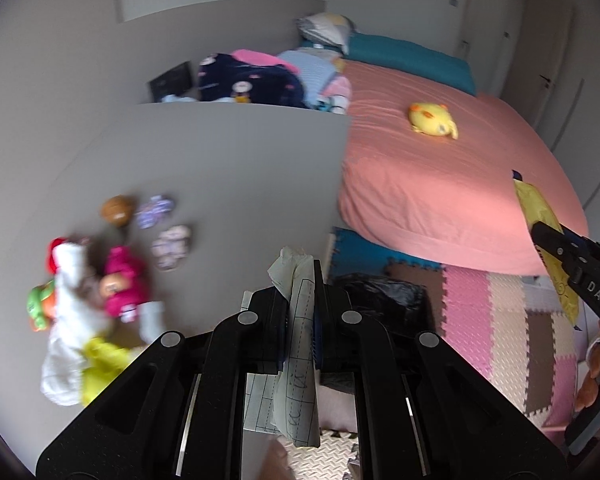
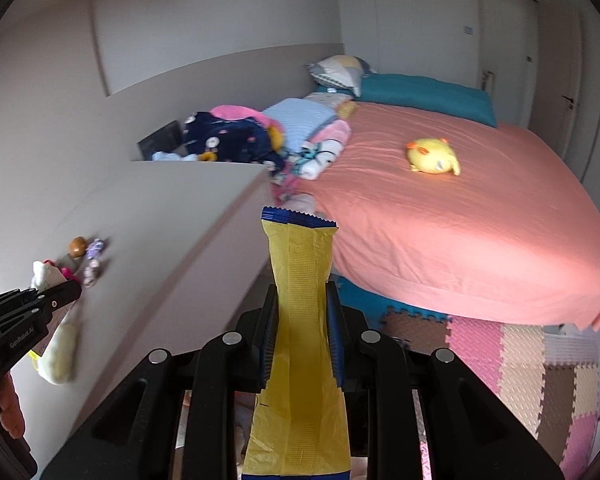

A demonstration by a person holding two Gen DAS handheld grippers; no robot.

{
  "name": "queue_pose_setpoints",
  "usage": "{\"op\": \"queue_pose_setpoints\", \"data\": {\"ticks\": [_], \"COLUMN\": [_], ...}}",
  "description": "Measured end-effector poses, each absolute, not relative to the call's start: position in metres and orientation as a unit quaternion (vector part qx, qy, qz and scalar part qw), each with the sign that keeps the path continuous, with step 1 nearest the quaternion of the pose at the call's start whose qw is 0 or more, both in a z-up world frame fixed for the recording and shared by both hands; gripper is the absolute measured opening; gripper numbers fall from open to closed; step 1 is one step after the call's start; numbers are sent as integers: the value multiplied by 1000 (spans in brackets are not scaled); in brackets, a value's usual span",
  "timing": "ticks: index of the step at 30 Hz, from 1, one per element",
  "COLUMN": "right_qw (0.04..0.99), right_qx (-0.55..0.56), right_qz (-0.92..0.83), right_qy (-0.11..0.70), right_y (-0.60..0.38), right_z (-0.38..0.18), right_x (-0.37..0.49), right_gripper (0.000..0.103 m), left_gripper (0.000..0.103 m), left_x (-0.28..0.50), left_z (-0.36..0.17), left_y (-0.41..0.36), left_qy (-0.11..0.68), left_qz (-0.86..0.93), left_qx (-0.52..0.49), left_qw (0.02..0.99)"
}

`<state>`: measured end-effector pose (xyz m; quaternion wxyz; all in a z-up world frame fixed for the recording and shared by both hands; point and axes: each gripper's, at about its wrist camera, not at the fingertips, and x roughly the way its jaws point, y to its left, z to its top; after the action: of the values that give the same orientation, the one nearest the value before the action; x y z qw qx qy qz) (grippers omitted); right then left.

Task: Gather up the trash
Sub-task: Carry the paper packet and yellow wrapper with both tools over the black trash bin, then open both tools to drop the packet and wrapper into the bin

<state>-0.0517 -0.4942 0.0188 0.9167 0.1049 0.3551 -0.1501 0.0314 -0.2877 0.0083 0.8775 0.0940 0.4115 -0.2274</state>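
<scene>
My left gripper (image 1: 300, 280) is shut on a crumpled sheet of lined paper (image 1: 298, 344) that sticks up between the jaws and hangs down below them. My right gripper (image 2: 302, 300) is shut on a long yellow snack wrapper with a blue serrated end (image 2: 300, 280). The wrapper also shows in the left wrist view (image 1: 540, 216), held at the far right by the right gripper (image 1: 540, 232). The left gripper (image 2: 66, 294) shows at the left edge of the right wrist view. A black trash bag (image 1: 380, 300) lies on the floor just beyond the left gripper.
A grey cabinet top (image 1: 220, 180) holds several toys (image 1: 112, 280) on its left. A bed with a pink sheet (image 1: 440, 160) carries a yellow plush (image 1: 432, 120) and a pile of clothes (image 1: 252, 80). Coloured foam mats (image 1: 500, 312) cover the floor.
</scene>
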Motion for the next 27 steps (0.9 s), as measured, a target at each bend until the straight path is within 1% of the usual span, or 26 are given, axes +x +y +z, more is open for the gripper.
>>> {"op": "queue_pose_setpoints", "data": {"ticks": [10, 20, 21, 22, 23, 24, 25, 26, 27], "right_qw": [902, 893, 893, 891, 890, 890, 892, 891, 891], "right_qx": [127, 138, 146, 152, 155, 152, 149, 144, 143], "right_qz": [-200, -211, -204, -202, -205, -216, -223, -232, -236], "right_qy": [360, 373, 375, 377, 378, 371, 365, 363, 361], "right_y": [-551, -577, -580, -584, -587, -590, -592, -594, -596], "right_z": [8, -2, -3, -4, -4, -2, 0, 3, 5], "right_x": [-68, -55, -51, -48, -44, -42, -40, -37, -36], "right_gripper": [24, 24, 27, 45, 77, 86, 87, 87, 87], "left_gripper": [9, 9, 11, 11, 19, 48, 71, 98, 98], "left_x": [18, 21, 22, 21, 21, 22, 22, 22, 22], "left_z": [-8, -30, -33, -34, -37, -41, -43, -43, -42], "left_y": [-365, -403, -407, -410, -414, -418, -421, -421, -420], "left_qy": [423, 450, 455, 457, 461, 464, 465, 460, 449], "left_qz": [-292, -321, -325, -328, -334, -335, -332, -329, -326], "left_qx": [130, 144, 145, 148, 155, 167, 175, 175, 174], "left_qw": [848, 821, 816, 813, 808, 803, 802, 806, 814]}}
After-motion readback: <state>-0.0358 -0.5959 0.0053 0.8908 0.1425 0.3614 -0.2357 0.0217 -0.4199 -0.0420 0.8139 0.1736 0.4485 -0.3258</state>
